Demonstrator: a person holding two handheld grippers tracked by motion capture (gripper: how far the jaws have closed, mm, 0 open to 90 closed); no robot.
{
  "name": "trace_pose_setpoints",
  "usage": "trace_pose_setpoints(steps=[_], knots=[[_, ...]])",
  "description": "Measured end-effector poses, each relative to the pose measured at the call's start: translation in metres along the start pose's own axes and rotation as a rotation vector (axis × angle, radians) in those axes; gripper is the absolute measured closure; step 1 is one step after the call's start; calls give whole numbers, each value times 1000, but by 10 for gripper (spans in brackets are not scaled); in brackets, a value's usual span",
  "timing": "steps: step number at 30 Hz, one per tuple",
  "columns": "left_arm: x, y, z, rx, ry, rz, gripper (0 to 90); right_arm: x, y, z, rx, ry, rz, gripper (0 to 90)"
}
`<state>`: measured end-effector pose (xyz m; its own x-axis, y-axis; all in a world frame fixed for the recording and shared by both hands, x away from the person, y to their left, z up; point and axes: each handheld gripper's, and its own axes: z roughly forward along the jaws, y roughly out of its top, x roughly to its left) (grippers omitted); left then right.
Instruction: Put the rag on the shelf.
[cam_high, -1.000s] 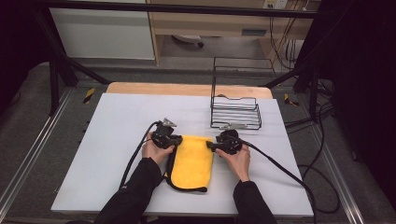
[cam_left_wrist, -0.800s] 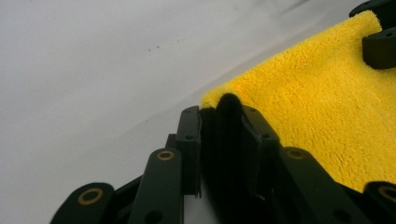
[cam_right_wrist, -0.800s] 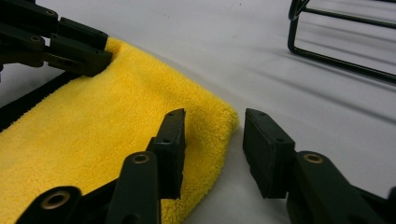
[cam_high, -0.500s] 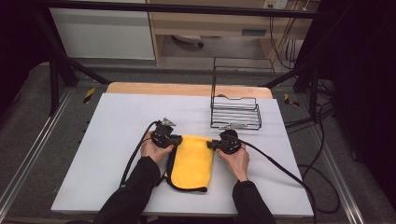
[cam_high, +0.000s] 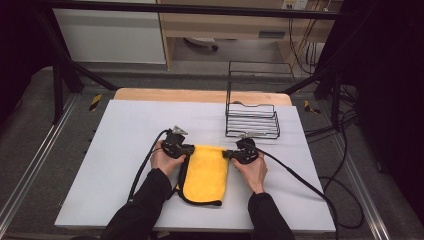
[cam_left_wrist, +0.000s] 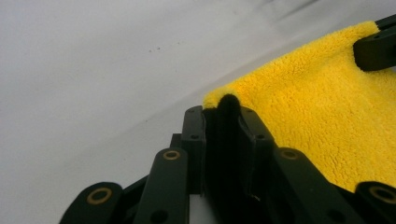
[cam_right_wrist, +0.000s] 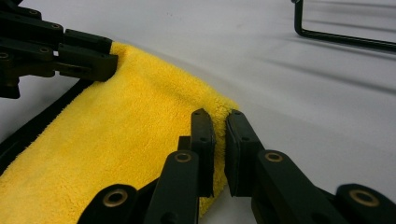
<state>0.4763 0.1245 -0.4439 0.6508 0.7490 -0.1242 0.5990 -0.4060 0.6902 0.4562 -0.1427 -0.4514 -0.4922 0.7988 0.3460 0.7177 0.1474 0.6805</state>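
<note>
A yellow cloth (cam_high: 205, 172) with a black edge lies flat on the white table (cam_high: 125, 150). My left gripper (cam_high: 191, 148) is at its far left corner. In the left gripper view the left gripper (cam_left_wrist: 223, 112) is shut on the cloth's (cam_left_wrist: 317, 107) black-edged corner, its jaws having just been closing. My right gripper (cam_high: 226, 154) is at the far right corner. In the right gripper view the right gripper (cam_right_wrist: 219, 116) pinches the yellow cloth (cam_right_wrist: 116, 121), also having just closed on it. The left gripper (cam_right_wrist: 88, 58) shows across the cloth.
A black wire basket (cam_high: 252, 120) stands behind the right hand, and its base rod (cam_right_wrist: 341, 37) shows in the right gripper view. Cables trail from both grippers toward the table's front. A wooden strip (cam_high: 200, 95) runs along the far edge.
</note>
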Motion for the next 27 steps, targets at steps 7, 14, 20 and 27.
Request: trace_pose_setpoints(steps=[7, 14, 20, 27], knots=[[0, 2, -8, -25, -8, 6, 769, 2, 1, -4, -20, 7, -7, 838], [-2, 4, -18, -58, -11, 16, 775, 7, 3, -15, -60, 32, -13, 838], [-6, 7, -33, -98, -19, 34, 777, 12, 5, -26, -99, 56, -19, 839], [-13, 7, -46, -127, -24, 49, 777, 17, 4, -36, -124, 68, -56, 838]])
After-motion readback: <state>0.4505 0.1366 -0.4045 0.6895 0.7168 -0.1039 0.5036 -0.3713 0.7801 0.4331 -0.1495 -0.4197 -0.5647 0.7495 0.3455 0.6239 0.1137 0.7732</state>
